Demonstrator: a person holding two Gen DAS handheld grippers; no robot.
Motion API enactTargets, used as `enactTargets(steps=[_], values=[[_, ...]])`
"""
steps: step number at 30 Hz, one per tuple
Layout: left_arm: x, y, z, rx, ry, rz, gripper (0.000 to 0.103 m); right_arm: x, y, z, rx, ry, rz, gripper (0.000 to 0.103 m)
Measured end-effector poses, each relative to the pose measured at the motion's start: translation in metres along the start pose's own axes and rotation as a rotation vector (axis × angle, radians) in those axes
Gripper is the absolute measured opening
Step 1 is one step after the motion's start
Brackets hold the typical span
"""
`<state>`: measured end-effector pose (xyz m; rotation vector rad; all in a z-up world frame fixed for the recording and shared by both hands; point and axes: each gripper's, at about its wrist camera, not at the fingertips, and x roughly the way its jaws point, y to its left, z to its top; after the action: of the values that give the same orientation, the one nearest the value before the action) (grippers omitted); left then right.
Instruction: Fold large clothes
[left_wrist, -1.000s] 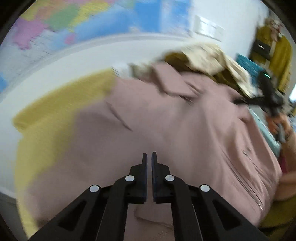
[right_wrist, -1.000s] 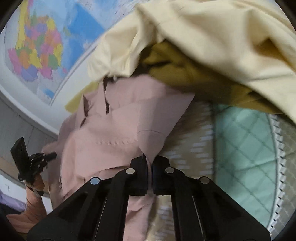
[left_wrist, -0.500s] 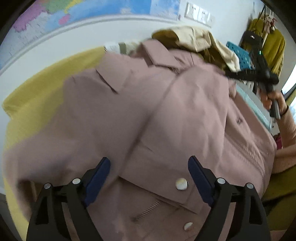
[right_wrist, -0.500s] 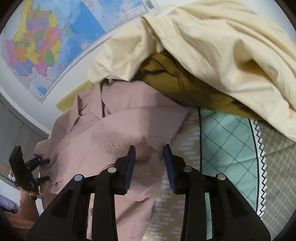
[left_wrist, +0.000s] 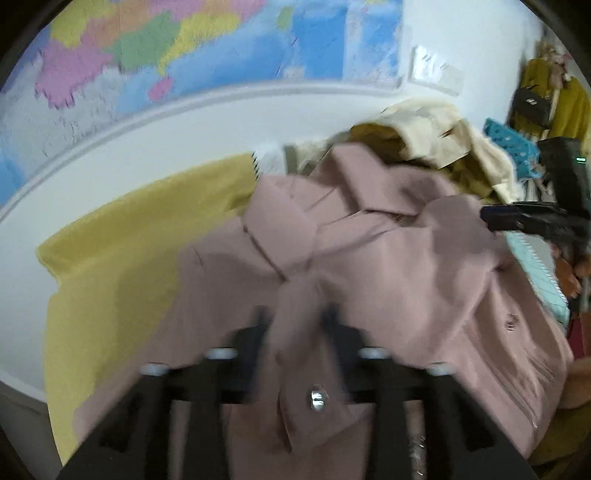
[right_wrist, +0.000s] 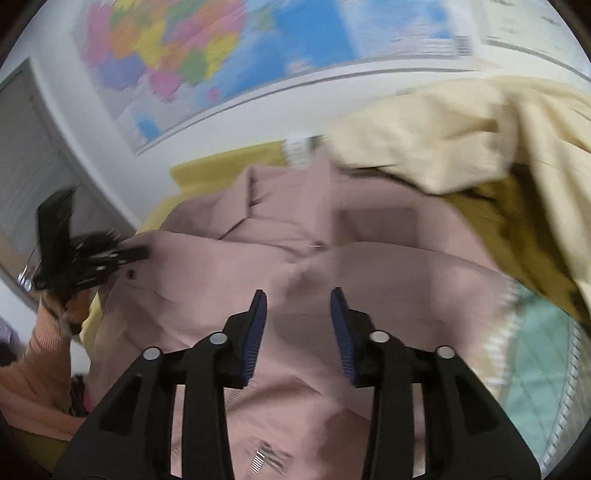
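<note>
One pink jacket (left_wrist: 369, 266), crumpled, lying beside the cream garment (right_wrist: 461, 136). Left gripper (left_wrist: 295, 317): jaws closing, a jacket fold between them. Right gripper (right_wrist: 298, 299): jaws opening, above jacket, gripping nothing.

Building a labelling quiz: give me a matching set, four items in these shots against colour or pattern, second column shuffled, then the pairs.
Items:
1. jacket under both grippers
2. garment heaped on the pile behind it
3. sheet spread by the wall
4. wall map

Colours:
A. bright yellow
B. dusty pink
C. many colours with blue
D. pale cream

Pairs: 1-B, 2-D, 3-A, 4-C
</note>
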<state>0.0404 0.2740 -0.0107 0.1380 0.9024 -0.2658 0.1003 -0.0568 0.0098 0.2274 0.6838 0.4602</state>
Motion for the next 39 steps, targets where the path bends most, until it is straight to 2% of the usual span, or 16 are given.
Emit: enactTargets(steps=[4,8,11,15,19,23,25,26,27,28,29,32,34,35,37,39], values=[[0.021,0.011,-0.003,-0.049,0.053,0.018,0.057,0.046,0.043,0.008,-0.098,0.093,0.046,0.037],[-0.02,0.028,-0.013,-0.106,-0.085,0.016,0.075,0.085,0.095,0.012,-0.219,0.158,0.109,0.041],[-0.065,0.052,-0.029,-0.16,-0.186,0.081,0.082,0.113,0.119,0.011,-0.282,0.201,0.125,0.042],[-0.097,0.092,-0.067,-0.273,-0.199,0.192,0.083,0.145,0.118,0.008,-0.292,0.249,0.062,0.035],[-0.097,0.121,-0.118,-0.36,-0.123,0.14,0.083,0.146,0.099,0.013,-0.217,0.249,0.055,0.025],[-0.087,0.111,-0.161,-0.384,-0.113,0.022,0.083,0.135,0.097,0.013,-0.203,0.233,0.045,0.044],[-0.076,0.101,-0.166,-0.352,-0.087,0.056,0.082,0.132,0.098,0.007,-0.21,0.237,0.046,0.047],[-0.069,0.099,-0.166,-0.344,-0.068,0.07,0.068,0.133,0.1,0.003,-0.215,0.244,0.044,0.047],[-0.06,0.098,-0.166,-0.341,-0.038,0.089,0.04,0.133,0.099,0.002,-0.218,0.246,0.042,0.048],[-0.058,0.1,-0.164,-0.342,-0.035,0.122,0.031,0.134,0.098,0.002,-0.219,0.245,0.042,0.049],[-0.061,0.103,-0.159,-0.34,-0.044,0.135,0.005,0.133,0.099,0.001,-0.217,0.245,0.046,0.051],[-0.085,0.109,-0.136,-0.315,-0.08,0.295,0.003,0.128,0.094,-0.001,-0.201,0.243,0.052,0.051],[-0.119,0.112,-0.11,-0.27,-0.141,0.422,0.004,0.125,0.087,0.0,-0.191,0.243,0.06,0.051],[-0.132,0.11,-0.1,-0.249,-0.176,0.42,0.005,0.122,0.085,-0.001,-0.188,0.24,0.064,0.051],[-0.156,0.093,-0.078,-0.173,-0.253,0.447,0.02,0.12,0.082,-0.001,-0.18,0.234,0.061,0.051],[-0.16,0.077,-0.068,-0.107,-0.283,0.447,0.052,0.115,0.076,-0.004,-0.166,0.232,0.065,0.051]])
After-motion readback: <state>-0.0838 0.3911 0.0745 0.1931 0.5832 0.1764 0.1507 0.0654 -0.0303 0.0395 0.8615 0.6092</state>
